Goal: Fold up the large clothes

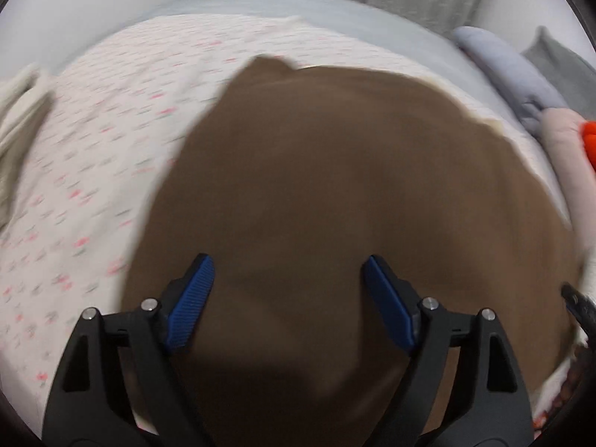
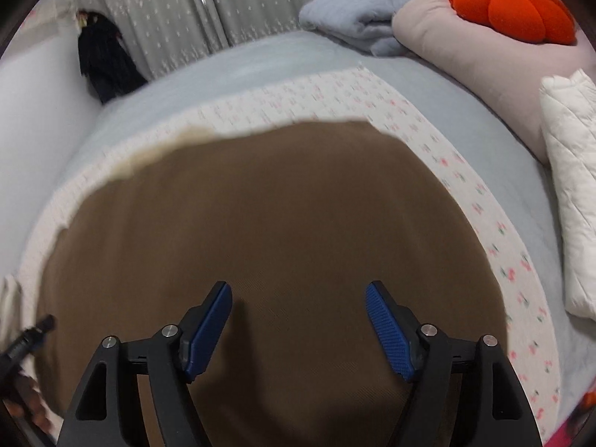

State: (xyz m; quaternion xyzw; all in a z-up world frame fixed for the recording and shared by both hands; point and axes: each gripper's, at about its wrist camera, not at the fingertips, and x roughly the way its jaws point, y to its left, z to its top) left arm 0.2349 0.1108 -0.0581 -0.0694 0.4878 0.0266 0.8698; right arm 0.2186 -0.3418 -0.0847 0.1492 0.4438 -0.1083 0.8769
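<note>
**Brown garment flat on the bed, both claws wide**

A smooth brown garment with a ragged, wavy far edge lies spread over a white sheet printed with small pink flowers, on a pale blue bed. Beside it sit a plush orange pumpkin and a pink pillow. The left claw and right claw tilt downward above the cloth, ribbed blue pads spread apart, holding nothing.

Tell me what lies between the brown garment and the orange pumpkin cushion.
In the right wrist view: past the brown garment come the floral sheet, bare pale-blue bedding, then the pink pillow under the pumpkin cushion.
</note>
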